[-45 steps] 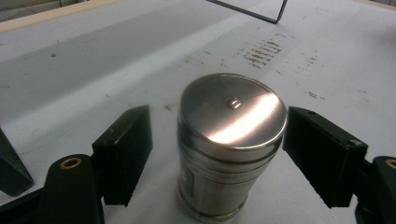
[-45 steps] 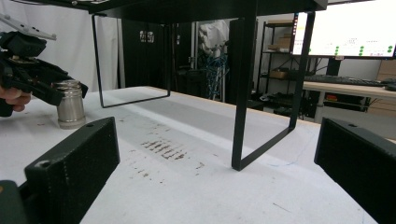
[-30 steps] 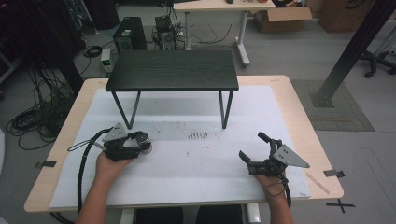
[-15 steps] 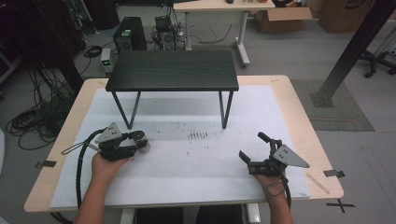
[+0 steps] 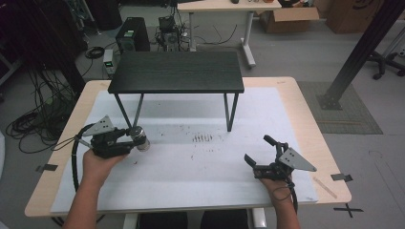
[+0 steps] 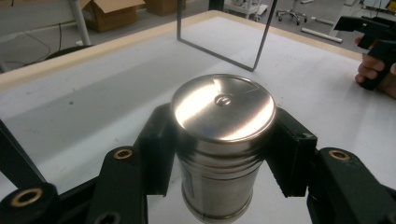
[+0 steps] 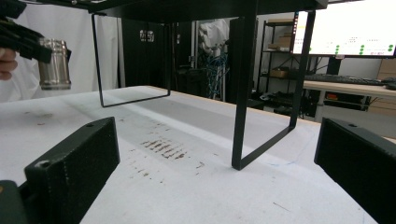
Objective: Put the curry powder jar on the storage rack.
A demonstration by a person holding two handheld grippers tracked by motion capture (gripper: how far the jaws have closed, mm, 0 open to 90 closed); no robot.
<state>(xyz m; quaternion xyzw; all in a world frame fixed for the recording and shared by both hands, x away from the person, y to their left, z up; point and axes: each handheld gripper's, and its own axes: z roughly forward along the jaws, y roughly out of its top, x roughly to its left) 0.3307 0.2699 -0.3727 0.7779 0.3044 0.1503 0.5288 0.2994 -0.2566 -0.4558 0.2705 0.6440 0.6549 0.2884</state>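
White matte tabletop (image 5: 191, 176): left tongs (image 6: 219, 154) clamp a ribbed steel canister (image 6: 220, 140); right tongs (image 5: 260, 155) gape apart.

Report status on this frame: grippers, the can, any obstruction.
Left gripper shut on steel can, lifted off mat. Right gripper open, empty. Black shelf stands just beyond can.
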